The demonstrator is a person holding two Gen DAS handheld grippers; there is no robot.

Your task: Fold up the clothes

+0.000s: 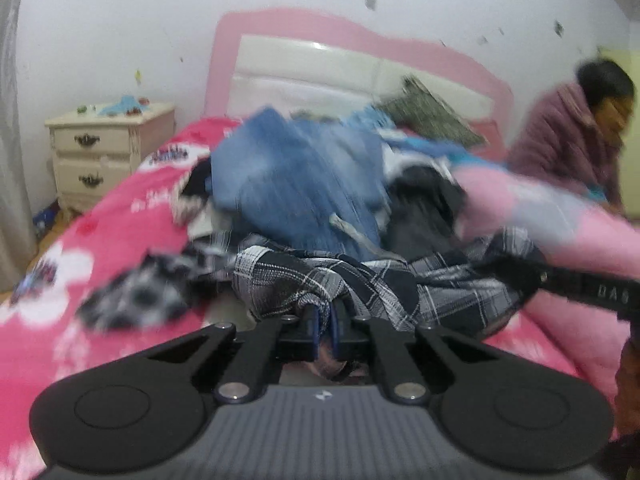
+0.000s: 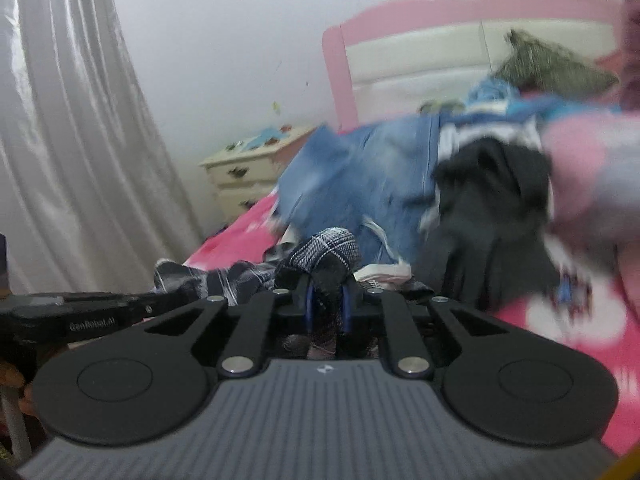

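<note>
A black-and-white plaid shirt [image 1: 280, 280] lies bunched at the near edge of a clothes pile on the bed. In the left wrist view my left gripper [image 1: 324, 312] is shut on a fold of it. From the right, my right gripper [image 1: 516, 276] reaches into the same shirt. In the right wrist view the right gripper [image 2: 328, 292] is shut on a knot of the plaid shirt [image 2: 328, 248], and the left gripper [image 2: 152, 306] lies low at the left, with its tips hidden in the cloth. The frames are blurred by motion.
Behind the shirt are blue jeans [image 1: 292, 176], a dark garment [image 1: 424, 200] and a pink garment [image 1: 520, 200] on the pink floral bedcover [image 1: 120, 220]. A cream nightstand [image 1: 100, 152] stands at the left, a curtain [image 2: 80, 120] beyond it. A person [image 1: 580, 128] sits at the right by the headboard [image 1: 300, 60].
</note>
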